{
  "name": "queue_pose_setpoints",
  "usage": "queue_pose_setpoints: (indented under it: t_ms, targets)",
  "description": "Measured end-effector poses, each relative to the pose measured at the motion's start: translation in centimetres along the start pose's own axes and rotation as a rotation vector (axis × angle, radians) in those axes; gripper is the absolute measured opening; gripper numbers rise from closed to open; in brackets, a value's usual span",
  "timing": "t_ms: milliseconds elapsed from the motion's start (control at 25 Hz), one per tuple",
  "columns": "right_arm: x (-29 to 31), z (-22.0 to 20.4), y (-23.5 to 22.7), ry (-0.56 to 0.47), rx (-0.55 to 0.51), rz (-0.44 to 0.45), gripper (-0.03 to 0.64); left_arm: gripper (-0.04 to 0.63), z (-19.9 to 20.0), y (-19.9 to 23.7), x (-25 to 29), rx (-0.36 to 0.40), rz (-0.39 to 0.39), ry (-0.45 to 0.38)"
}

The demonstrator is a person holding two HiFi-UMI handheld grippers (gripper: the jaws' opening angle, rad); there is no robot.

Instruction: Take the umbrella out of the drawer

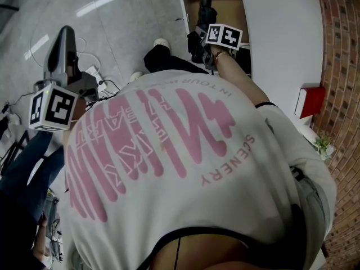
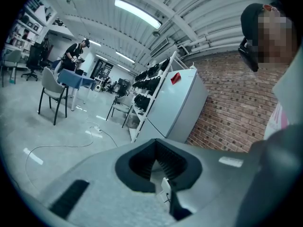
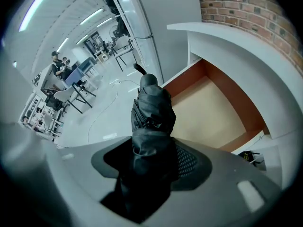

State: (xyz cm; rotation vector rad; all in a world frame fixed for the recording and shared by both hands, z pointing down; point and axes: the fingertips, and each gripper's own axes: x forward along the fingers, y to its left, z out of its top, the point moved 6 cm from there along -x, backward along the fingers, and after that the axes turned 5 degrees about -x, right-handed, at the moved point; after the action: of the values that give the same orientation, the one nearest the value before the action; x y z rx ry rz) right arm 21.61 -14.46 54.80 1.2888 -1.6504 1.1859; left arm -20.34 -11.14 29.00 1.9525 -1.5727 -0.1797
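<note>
Head view looks down over the person's white shirt point(image 1: 185, 151) to the open drawer point(image 1: 229, 10) of a white cabinet point(image 1: 281, 44). The right gripper point(image 3: 151, 161) hangs over the drawer's front part, pointing steeply down. Its jaws are clamped on a folded black umbrella point(image 3: 152, 110), which fills the gap between the ribbed pads. The umbrella is clear of the drawer's floor, with its far end reaching out past the drawer's edge over the pale room floor point(image 3: 99, 122). Right gripper view shows the drawer's tan bottom and brown walls beside the umbrella, with nothing else on the part in sight.

The left gripper point(image 2: 158, 171) is well apart from the drawer, out at the person's other side and pointing nearly level across the room. Its jaws stand a little apart with nothing between them; floor shows through the gap. A red box point(image 1: 309, 101) lies on the cabinet top, beyond the drawer toward the brick wall point(image 1: 340, 49).
</note>
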Motion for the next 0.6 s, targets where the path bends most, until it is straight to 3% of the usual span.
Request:
queue_pose_setpoints:
  t_ms: [320,600]
  targets:
    - [-0.6,1.1,-0.1,-0.1,-0.103,-0.065,0.265,0.002,-0.1,0.3,-0.4,0.004,0.01,0.002]
    - [-1.6,2.0,-0.3,-0.157,-0.099,-0.079,0.265,0.002,-0.3,0.0,-0.8,0.004,0.008,0.002]
